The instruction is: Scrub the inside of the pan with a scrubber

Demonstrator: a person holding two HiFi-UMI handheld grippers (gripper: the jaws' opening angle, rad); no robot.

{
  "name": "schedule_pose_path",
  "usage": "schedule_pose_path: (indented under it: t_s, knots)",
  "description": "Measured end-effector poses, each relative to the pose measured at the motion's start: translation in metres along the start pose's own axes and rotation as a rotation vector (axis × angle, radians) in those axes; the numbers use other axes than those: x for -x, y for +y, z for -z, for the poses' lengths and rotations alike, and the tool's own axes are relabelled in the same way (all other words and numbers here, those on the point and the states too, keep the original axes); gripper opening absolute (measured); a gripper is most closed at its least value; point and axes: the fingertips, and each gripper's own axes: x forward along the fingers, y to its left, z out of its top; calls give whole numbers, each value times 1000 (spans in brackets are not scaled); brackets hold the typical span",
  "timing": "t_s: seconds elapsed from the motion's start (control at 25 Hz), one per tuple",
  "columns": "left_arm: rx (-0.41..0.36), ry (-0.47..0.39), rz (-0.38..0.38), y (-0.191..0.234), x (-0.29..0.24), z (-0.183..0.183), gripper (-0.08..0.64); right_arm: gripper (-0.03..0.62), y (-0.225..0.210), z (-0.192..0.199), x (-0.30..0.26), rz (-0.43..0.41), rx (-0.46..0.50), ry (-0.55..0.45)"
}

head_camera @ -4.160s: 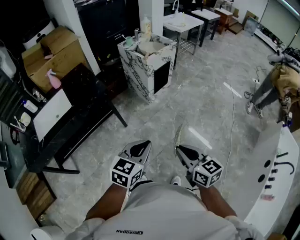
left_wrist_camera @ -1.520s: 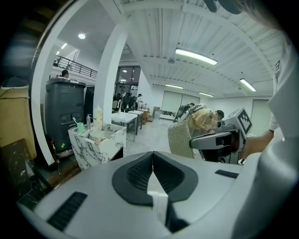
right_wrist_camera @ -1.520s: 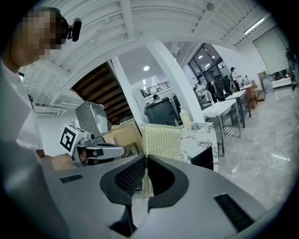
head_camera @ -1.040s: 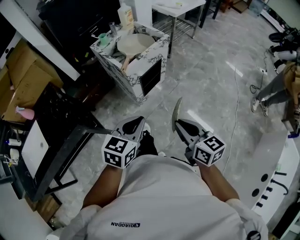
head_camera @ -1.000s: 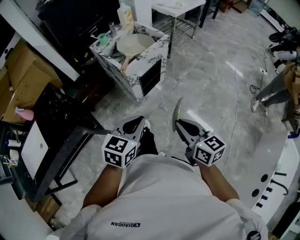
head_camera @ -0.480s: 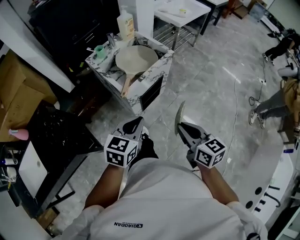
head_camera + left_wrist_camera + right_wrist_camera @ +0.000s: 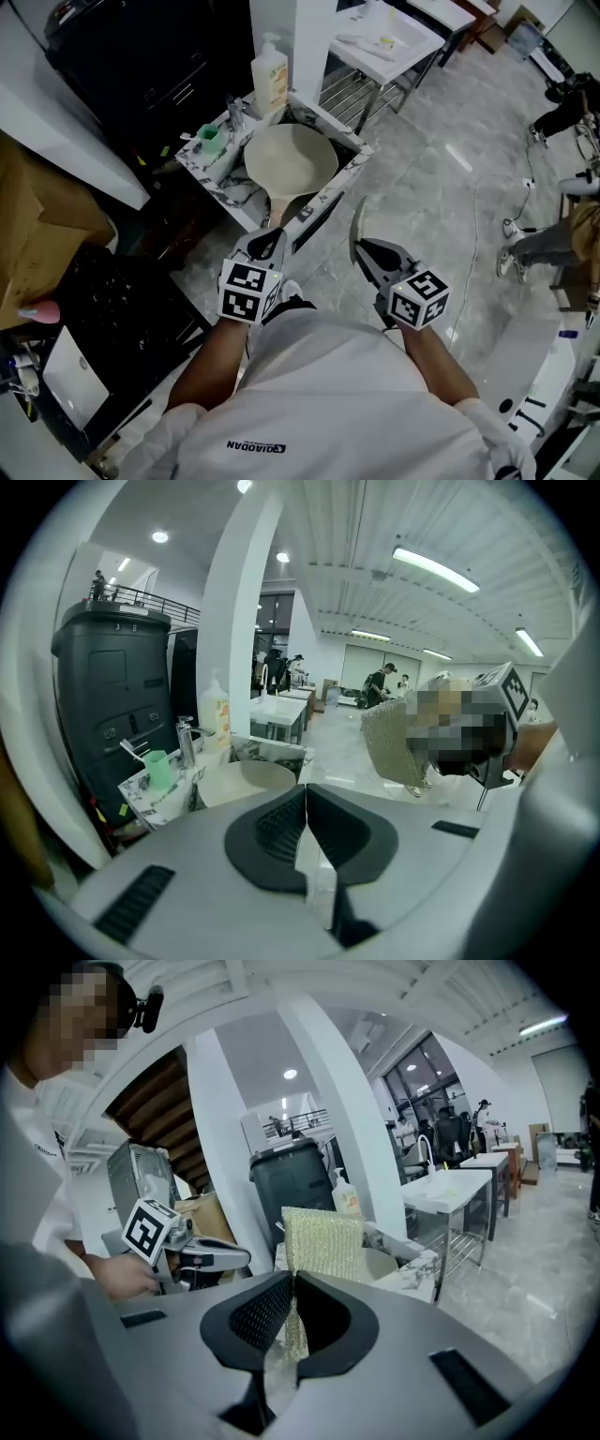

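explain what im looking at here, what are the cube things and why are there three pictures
There is no robot: a person holds hand-held tongs in each hand. The patterned cubes are part of those tools. One picture comes from a camera on the person's head, looking down; the other two from cameras riding on the tongs, looking along them. The left tongs are shut and empty. The right tongs are shut on a scrubber, a flat mesh pad. Ahead stands a marble-patterned sink unit with a pale pan lying in it, a green cup and a pump bottle beside. Nothing touches the pan yet.
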Motion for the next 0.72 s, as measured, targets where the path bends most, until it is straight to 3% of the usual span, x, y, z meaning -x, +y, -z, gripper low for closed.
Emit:
schedule_pose_path:
  t_s: [0.28,0.72]
  knots:
    - [0,44,-3,63,-30,-1,15,52,-20,-29,-78,-29,5,27]
    - [-8,72,19,94,-33,5,17,52,-33,-64,-148,-62,78,85]
